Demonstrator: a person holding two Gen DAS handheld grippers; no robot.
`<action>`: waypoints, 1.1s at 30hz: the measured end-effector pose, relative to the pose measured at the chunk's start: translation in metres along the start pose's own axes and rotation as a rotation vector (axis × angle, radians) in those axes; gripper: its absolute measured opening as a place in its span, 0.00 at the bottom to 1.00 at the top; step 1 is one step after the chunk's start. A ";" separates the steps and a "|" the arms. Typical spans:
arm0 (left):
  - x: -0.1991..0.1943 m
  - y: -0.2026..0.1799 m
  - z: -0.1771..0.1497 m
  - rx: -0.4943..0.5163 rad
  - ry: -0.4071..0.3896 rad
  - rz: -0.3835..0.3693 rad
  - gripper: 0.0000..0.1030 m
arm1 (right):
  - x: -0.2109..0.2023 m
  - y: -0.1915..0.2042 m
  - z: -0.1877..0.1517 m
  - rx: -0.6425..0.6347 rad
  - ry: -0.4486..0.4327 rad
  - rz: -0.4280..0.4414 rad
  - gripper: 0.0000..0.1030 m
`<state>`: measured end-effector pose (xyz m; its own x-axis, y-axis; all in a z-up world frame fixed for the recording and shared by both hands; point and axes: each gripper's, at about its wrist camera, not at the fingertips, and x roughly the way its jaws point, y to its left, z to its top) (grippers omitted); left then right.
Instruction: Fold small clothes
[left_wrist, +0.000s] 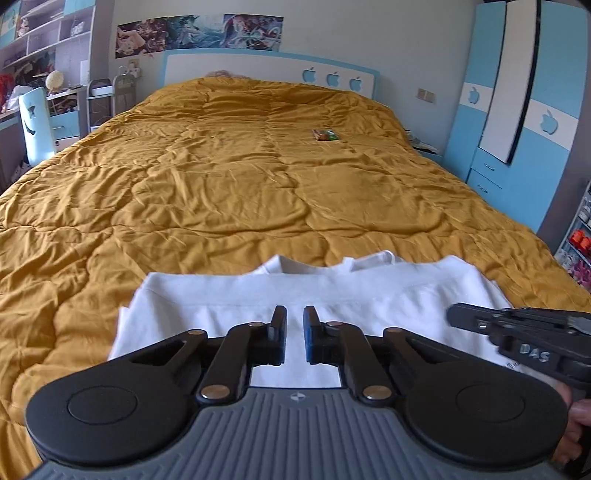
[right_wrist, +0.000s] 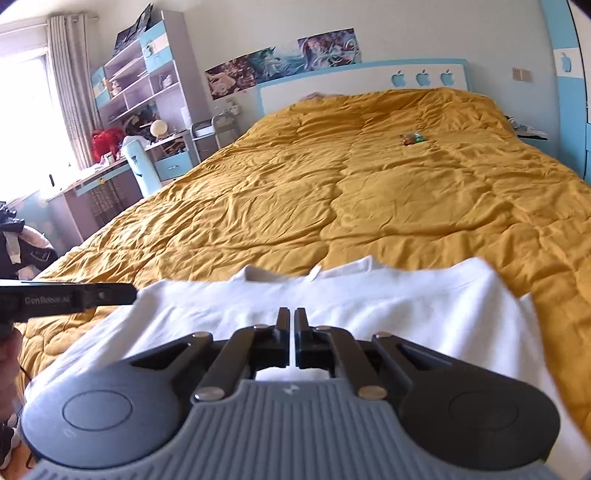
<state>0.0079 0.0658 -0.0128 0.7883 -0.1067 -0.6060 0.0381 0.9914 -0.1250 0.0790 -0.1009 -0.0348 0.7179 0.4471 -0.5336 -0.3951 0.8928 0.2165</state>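
One white garment (left_wrist: 332, 295) lies folded at the near edge of one mustard quilt (left_wrist: 240, 177). Two grippers hover over it: the left gripper (left_wrist: 294, 325) nearly closed on nothing, the right gripper (right_wrist: 294, 325) pressed together, empty. One small packet (left_wrist: 325, 134) lies on the quilt, well beyond the garment.

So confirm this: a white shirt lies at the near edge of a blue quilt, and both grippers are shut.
One thing is wrong: the quilt is mustard yellow, not blue, as both wrist views show. The white shirt does lie at its near edge, and the left gripper and right gripper are shut.

Bed (left_wrist: 221, 177): white garment (left_wrist: 369, 299), packet (left_wrist: 325, 134)
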 end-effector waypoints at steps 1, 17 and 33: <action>0.002 -0.007 -0.010 0.010 0.011 0.001 0.02 | 0.003 0.011 -0.013 -0.025 0.016 -0.012 0.00; -0.024 0.062 -0.073 -0.110 -0.004 0.203 0.06 | -0.070 -0.102 -0.084 0.119 -0.123 -0.563 0.00; -0.038 0.072 -0.064 -0.225 -0.067 0.077 0.41 | -0.162 -0.133 -0.136 0.894 -0.088 0.027 0.66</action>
<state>-0.0586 0.1358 -0.0494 0.8226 -0.0192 -0.5682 -0.1550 0.9540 -0.2566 -0.0626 -0.3001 -0.0885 0.7704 0.4386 -0.4627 0.1547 0.5755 0.8031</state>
